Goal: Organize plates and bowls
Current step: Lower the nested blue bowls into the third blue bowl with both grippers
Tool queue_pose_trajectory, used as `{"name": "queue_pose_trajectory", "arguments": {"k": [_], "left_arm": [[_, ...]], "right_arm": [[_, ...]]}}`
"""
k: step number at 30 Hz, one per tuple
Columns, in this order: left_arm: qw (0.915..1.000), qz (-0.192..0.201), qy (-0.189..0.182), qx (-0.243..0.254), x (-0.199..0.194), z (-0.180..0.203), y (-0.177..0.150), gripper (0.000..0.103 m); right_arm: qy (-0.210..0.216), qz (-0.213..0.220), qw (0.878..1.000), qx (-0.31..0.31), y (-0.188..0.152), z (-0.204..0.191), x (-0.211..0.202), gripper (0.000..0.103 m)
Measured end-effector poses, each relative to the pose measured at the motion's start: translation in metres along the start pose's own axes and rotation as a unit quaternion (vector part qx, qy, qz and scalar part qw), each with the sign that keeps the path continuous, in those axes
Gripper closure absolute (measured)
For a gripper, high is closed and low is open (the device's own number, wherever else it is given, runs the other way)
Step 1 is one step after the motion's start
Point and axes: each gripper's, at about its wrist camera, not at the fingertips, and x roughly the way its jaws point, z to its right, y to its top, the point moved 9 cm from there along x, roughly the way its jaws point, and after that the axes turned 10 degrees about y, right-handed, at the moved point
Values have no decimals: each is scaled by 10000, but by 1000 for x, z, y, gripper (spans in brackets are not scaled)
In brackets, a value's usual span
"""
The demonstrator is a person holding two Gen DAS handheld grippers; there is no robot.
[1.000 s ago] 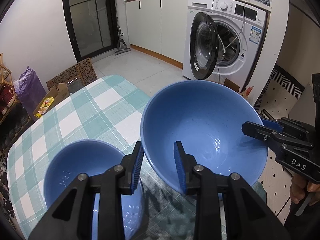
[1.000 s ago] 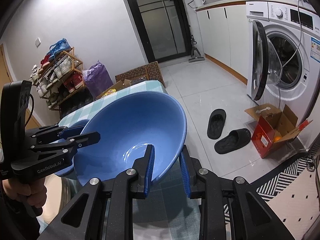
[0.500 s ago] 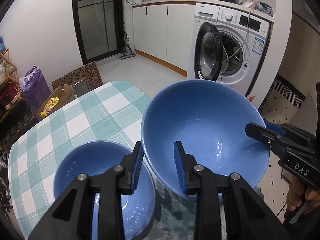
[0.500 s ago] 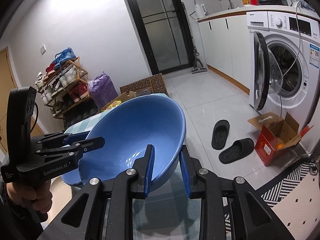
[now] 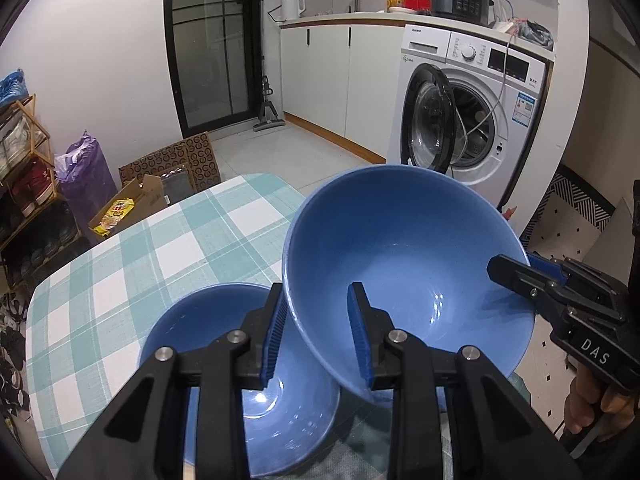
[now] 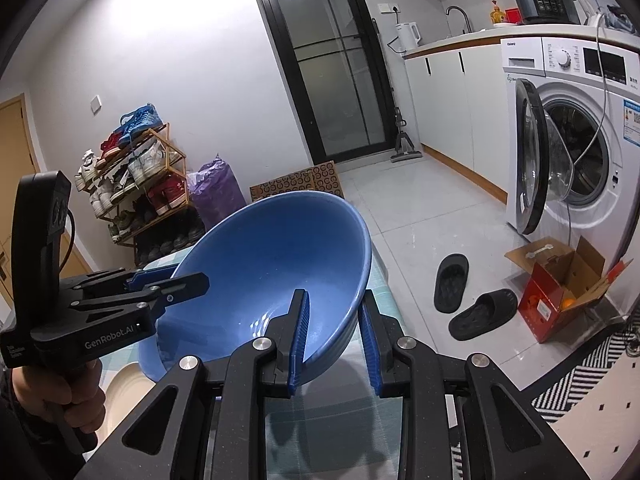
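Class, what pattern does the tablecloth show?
Teal and white checks on the tablecloth, clearest in the left wrist view.

A glossy blue ceramic bowl [image 5: 408, 256] fills the centre; a matching blue bowl [image 5: 224, 344] sits lower left on a teal-and-white checked tablecloth [image 5: 132, 256]. Black gripper fingers [image 5: 276, 332] carry blue pads.

We are gripping the large blue bowl [image 5: 404, 264] at its near rim with our left gripper [image 5: 318, 332], one blue pad inside the wall and one outside. Our right gripper [image 5: 520, 276] is pinching the far right rim, so the bowl is hanging tilted above the checked tablecloth [image 5: 132, 248]. Below and to the left, a smaller blue bowl [image 5: 224, 360] is sitting on the cloth. Behind, a washing machine [image 5: 472, 108] is standing with its door open.
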Motion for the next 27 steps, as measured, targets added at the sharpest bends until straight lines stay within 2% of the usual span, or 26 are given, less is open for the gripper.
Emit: {"name": "queue_pose_trajectory", "arguments": {"k": [12,27], "left_arm": [[9998,130,66,-164,-12,-22,-1,73],[9989,231,153,-377,-22,-52,-3,73]], "right_arm": [[118,83,9998,-110,1,-22,6,77],[194,-47,9991,-383,5,-52,20,77]]}}
